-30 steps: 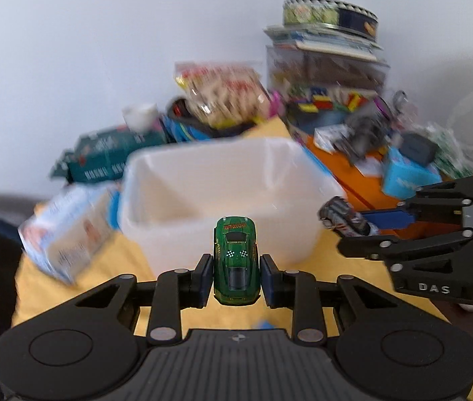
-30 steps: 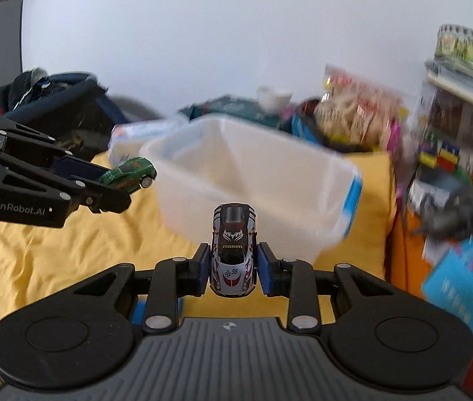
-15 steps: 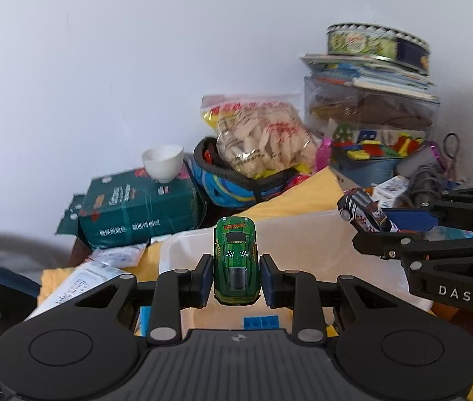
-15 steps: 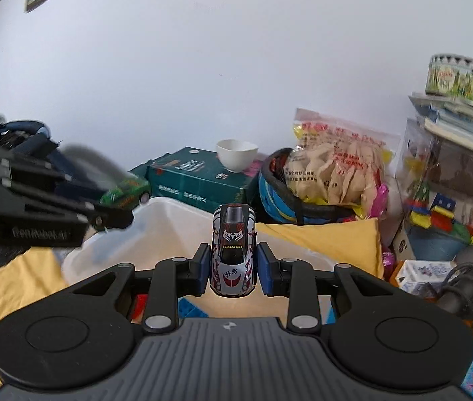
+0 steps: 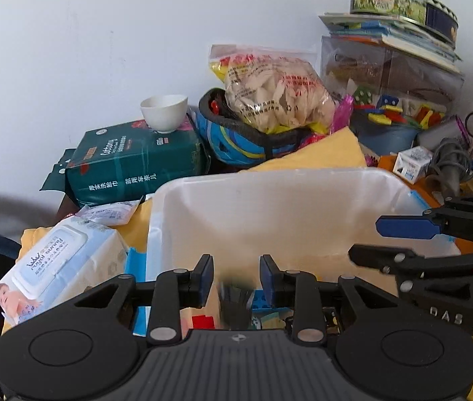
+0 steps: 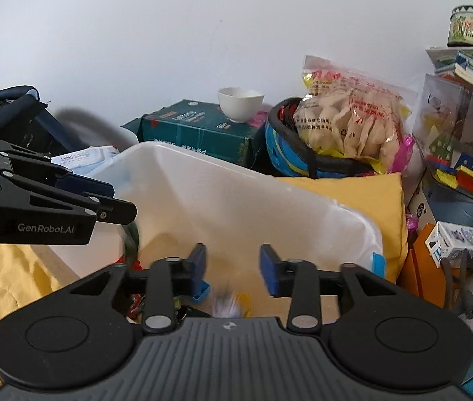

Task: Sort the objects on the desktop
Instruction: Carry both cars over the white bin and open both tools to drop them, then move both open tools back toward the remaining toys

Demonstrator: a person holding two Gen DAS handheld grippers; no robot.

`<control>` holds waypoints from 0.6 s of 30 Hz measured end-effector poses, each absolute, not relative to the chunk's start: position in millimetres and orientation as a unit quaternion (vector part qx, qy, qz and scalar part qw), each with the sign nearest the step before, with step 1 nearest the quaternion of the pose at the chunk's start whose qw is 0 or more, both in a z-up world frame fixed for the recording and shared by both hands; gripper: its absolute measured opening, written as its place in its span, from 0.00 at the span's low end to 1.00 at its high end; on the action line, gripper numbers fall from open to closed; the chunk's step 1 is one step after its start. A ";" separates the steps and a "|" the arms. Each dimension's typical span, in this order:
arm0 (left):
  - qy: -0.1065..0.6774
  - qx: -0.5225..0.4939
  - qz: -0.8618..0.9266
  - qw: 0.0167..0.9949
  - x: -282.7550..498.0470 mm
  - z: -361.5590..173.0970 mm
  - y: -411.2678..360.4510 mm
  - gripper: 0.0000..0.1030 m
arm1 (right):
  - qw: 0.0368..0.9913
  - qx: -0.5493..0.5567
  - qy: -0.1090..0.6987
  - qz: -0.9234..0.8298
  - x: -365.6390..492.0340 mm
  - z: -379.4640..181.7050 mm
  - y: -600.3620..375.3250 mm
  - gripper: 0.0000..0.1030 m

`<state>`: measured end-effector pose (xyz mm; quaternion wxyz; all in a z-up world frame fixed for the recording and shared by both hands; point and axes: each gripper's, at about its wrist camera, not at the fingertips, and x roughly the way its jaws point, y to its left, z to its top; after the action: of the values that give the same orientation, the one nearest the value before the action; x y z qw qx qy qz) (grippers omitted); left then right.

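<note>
Now – green car [image 5: 235,302] blurred below left hand-held gripper [image 5: 236,279] | jaws just opened

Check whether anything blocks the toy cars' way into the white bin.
Nothing visible: the blurred green car and silver car are over the white bin; the right hand-held gripper has just been opening, jaws empty.

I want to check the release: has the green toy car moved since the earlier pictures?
Yes. The green toy car, a blur now, has dropped from between the left gripper's just-opened jaws toward the floor of the white bin below.
</note>
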<state>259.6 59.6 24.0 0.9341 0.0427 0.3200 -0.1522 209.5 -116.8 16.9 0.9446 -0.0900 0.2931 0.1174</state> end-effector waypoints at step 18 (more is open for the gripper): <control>0.333 0.060 -0.130 0.932 124.9 15.3 86.1 0.54 | 0.939 -0.096 0.296 0.144 108.8 18.6 -120.6 0.69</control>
<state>124.9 86.1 15.3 0.9321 0.0596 0.3330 -0.1297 108.8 -120.6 18.6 0.9393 -0.0956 0.2964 0.1440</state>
